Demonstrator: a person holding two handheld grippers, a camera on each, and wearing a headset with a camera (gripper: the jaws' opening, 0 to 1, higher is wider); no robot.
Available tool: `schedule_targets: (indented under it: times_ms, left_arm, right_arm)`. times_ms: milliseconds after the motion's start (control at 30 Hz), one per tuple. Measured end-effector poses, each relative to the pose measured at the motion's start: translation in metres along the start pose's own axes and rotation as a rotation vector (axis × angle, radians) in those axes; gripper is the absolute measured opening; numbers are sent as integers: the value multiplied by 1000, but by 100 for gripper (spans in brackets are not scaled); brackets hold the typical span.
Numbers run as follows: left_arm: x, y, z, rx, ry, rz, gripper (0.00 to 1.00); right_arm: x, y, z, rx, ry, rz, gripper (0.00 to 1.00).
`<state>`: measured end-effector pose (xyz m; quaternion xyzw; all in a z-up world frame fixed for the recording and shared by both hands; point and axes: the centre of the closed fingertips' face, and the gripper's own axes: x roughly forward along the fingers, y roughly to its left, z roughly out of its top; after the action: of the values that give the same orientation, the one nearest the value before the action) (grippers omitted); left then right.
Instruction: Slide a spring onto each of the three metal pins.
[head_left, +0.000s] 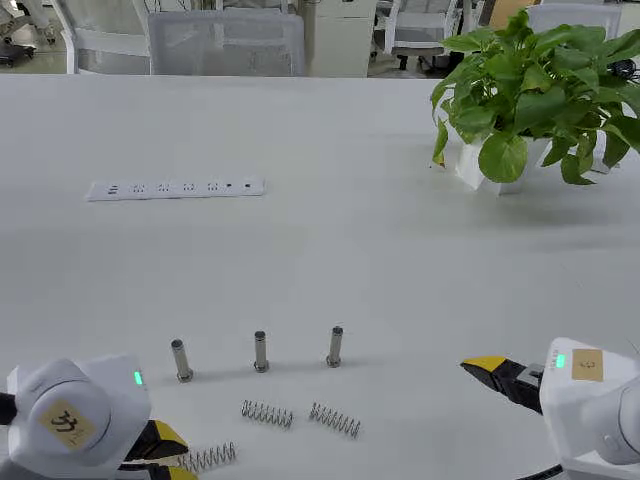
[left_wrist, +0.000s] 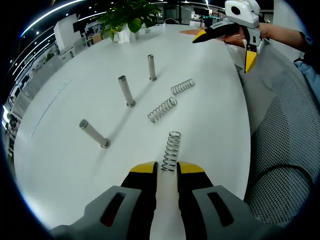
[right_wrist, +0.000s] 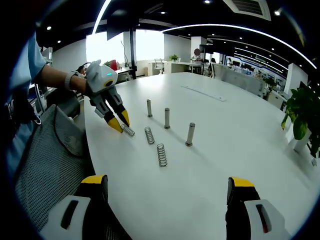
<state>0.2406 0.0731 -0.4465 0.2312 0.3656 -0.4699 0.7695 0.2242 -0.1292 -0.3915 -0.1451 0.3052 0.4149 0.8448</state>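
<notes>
3 pins (head_left: 260, 352) stand upright in a row on the white desk (head_left: 350, 250), with 3 springs (head_left: 334, 420) lying flat just in front. The left tool (left_wrist: 167, 169) has its jaws nearly together at the end of the nearest spring (left_wrist: 171, 147); I cannot tell whether they pinch it. The right tool (right_wrist: 167, 187) is wide open and empty, well apart from them.

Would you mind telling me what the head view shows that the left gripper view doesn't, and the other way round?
Head view: grey chairs beyond the table. Left gripper view: one end of the nearest spring between the left claw tips, a mesh seat, and the person's arm behind the right claw. Both: three bare upright pins, three loose springs, the plant.
</notes>
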Motion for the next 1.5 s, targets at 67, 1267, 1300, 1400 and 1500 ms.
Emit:
schedule_targets:
  times_ms: [67, 1267, 1300, 1400, 1500]
  left_arm:
    - [-1, 1, -1, -11, -9, 9, 9]
    - [-14, -9, 41, -256, -271, -13, 7]
    - [-15, -12, 44, -246, -278, -24, 7]
    - [-18, -26, 58, -165, -301, -86, 7]
    - [-22, -32, 67, -117, -305, -105, 7]
  right_arm:
    - [0, 0, -1, 0, 2, -1, 99]
    - [6, 13, 14, 12, -22, 46, 99]
    - [6, 13, 15, 13, -25, 50, 99]
    - [5, 15, 21, 16, -37, 65, 99]
    - [3, 18, 28, 14, -60, 90, 96]
